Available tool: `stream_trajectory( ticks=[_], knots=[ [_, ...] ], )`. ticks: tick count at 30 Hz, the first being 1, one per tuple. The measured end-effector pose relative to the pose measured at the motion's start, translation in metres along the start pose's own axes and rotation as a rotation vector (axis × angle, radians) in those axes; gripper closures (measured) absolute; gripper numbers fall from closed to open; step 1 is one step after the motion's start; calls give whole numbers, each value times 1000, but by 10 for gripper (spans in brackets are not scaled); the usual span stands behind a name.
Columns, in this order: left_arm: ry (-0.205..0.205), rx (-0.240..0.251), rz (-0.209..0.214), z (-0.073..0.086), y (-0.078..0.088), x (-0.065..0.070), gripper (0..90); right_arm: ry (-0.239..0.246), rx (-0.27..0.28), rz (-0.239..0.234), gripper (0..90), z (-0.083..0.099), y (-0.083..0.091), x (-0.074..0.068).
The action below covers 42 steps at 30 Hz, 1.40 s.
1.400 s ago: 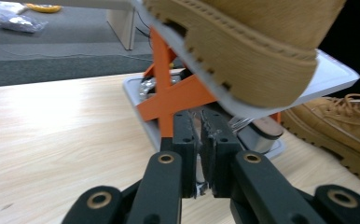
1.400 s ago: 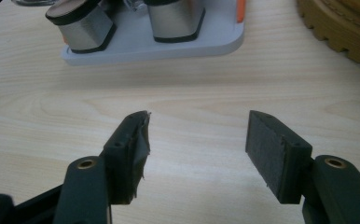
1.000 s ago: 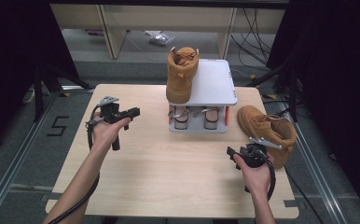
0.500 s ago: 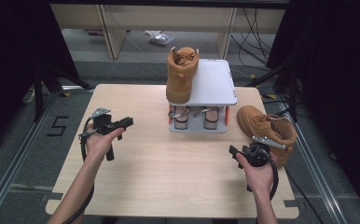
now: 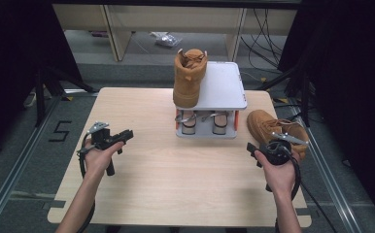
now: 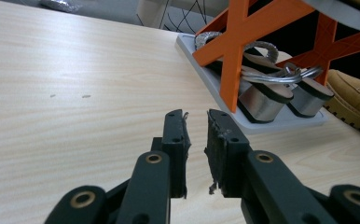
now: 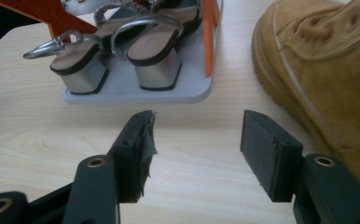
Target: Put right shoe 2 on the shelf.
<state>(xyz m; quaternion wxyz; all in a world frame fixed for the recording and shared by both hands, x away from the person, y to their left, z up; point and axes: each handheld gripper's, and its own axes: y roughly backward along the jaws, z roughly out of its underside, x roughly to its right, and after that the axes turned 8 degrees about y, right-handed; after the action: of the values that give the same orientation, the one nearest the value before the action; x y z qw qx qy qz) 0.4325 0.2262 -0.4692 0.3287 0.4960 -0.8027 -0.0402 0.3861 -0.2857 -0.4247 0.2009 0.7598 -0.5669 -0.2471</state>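
The wooden table [image 5: 176, 194] is carrying a two-tier shoe rack [image 5: 222, 90] with one tan boot [image 5: 188, 77] standing on its top shelf and a pair of silver block-heel sandals [image 5: 202, 121] tucked below, while the second tan boot [image 5: 273, 131] is lying on the tabletop just right of the rack. The right gripper [image 7: 194, 140], risen beside that boot since a second ago, is standing spread and empty though its jaws have just been narrowing, so a grab looks close. The left gripper [image 6: 197, 140], drawn back and lower, is parting its jaws a little on nothing.
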Motion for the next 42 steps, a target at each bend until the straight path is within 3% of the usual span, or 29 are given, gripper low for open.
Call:
stream_trajectory(
  ticks=[1, 3, 4, 6, 7, 8, 9, 10, 12, 15, 16, 17, 20, 22, 23, 25, 26, 29, 31, 34, 36, 37, 38, 42],
  knots=[
    [0, -6, 2, 1, -1, 0, 765, -29, -12, -14, 468, -3, 3, 0],
    [0, -4, 0, 1, 0, -1, 762, 14, 0, -2, 480, -7, 7, 5],
    [4, 1, -1, 1, 0, -1, 762, -23, -10, 1, 489, -8, 9, 4],
    [-3, 3, 3, 1, 1, -1, 762, 28, 0, 10, 513, -10, 11, 10],
    [2, 5, 6, 1, 2, -1, 762, 14, -5, -8, 535, -12, 14, 11],
    [3, 10, 11, 2, 2, -1, 761, 21, -1, 5, 549, -12, 15, 12],
    [1, 10, 10, 3, 3, -1, 760, -20, -17, -8, 569, -14, 20, 9],
    [-1, 9, 13, 3, 4, -1, 759, -19, -19, -3, 588, -15, 21, 9],
    [1, 7, 13, 4, 5, -1, 756, 24, -33, 6, 607, -19, 25, 15],
    [4, 7, 11, 6, 7, -2, 747, 32, -34, 2, 610, -26, 31, 21],
    [5, 9, 10, 6, 8, -2, 747, -8, -41, 16, 610, -28, 33, 19],
    [7, 10, 9, 6, 8, -2, 747, 13, -36, 21, 611, -30, 35, 23],
    [14, 8, 5, 7, 8, -2, 745, 19, -33, 27, 621, -36, 40, 30],
    [15, 0, 5, 8, 8, -3, 743, -22, -47, 21, 635, -39, 44, 31],
    [16, 1, 7, 8, 7, -4, 743, 7, -34, 22, 636, -40, 44, 36],
    [18, -3, 5, 9, 6, -4, 743, 2, -35, 23, 635, -42, 46, 40],
    [16, -5, 5, 10, 6, -4, 743, -33, -48, 30, 635, -43, 48, 40],
    [14, -8, 4, 10, 6, -3, 742, 6, -40, 45, 632, -45, 50, 48],
    [15, -8, 5, 10, 6, -3, 742, -19, -39, 55, 630, -47, 52, 49],
    [19, -10, 5, 11, 6, -4, 740, -13, -39, 71, 623, -51, 55, 54],
    [23, -10, 3, 12, 6, -4, 740, -37, -36, 79, 615, -53, 57, 56],
    [23, -10, 3, 12, 6, -4, 740, -22, -32, 88, 612, -54, 58, 59],
    [23, -10, 3, 12, 6, -4, 738, -47, -29, 93, 608, -55, 59, 59],
    [23, -9, 4, 12, 6, -4, 735, -54, -35, 108, 592, -60, 64, 66]
  ],
)
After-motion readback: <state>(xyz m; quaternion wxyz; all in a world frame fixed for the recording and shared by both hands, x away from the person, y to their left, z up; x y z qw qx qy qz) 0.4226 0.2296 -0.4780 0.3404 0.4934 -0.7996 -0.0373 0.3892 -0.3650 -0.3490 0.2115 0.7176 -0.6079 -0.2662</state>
